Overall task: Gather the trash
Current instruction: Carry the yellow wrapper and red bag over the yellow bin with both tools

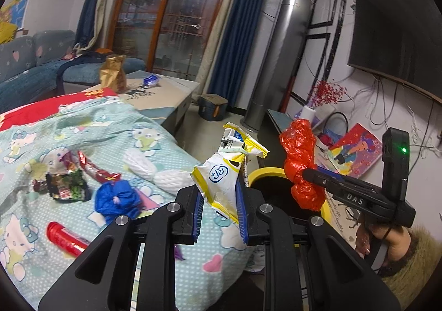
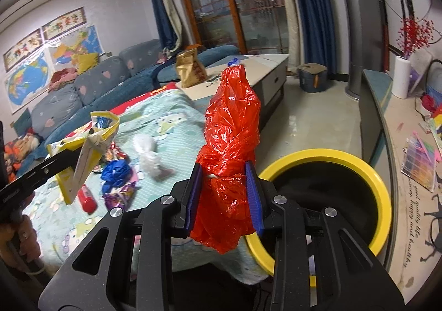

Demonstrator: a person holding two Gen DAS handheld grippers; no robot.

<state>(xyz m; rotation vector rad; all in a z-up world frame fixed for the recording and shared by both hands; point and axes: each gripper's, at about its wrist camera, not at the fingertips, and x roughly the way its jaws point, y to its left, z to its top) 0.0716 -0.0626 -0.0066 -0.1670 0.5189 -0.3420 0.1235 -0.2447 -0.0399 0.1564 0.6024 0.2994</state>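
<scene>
Left hand-held gripper (image 1: pixel 221 197) is pinching a crumpled white-and-yellow wrapper (image 1: pixel 221 173) between its blue pads, wrapper sticking up above the fingertips. Right hand-held gripper (image 2: pixel 225 195) is clamped on a knotted red plastic bag (image 2: pixel 232 129), also standing tall out of the jaws.

Just right of and below both sits the trash bin (image 2: pixel 381 181), yellow rim, black inside, wide open on top. The red bag hangs right at its near-left rim.

Left of the grippers is a bed (image 1: pixel 176 264) under a pale blue cartoon-cat sheet, edge touching the bin or close to it. More trash on it: a blue crumpled bag (image 1: pixel 117 200), a white bag (image 1: pixel 154 173), a red tube (image 1: pixel 66 239), and snack wrappers (image 1: pixel 66 184).

Farther out there's a low grey counter (image 1: pixel 165 95) with a gold bag (image 1: pixel 112 76), open tiled floor (image 2: pixel 309 123) beyond the bin, a sofa (image 2: pixel 83 90) along the far left wall, and blue curtains (image 1: pixel 234 35).
</scene>
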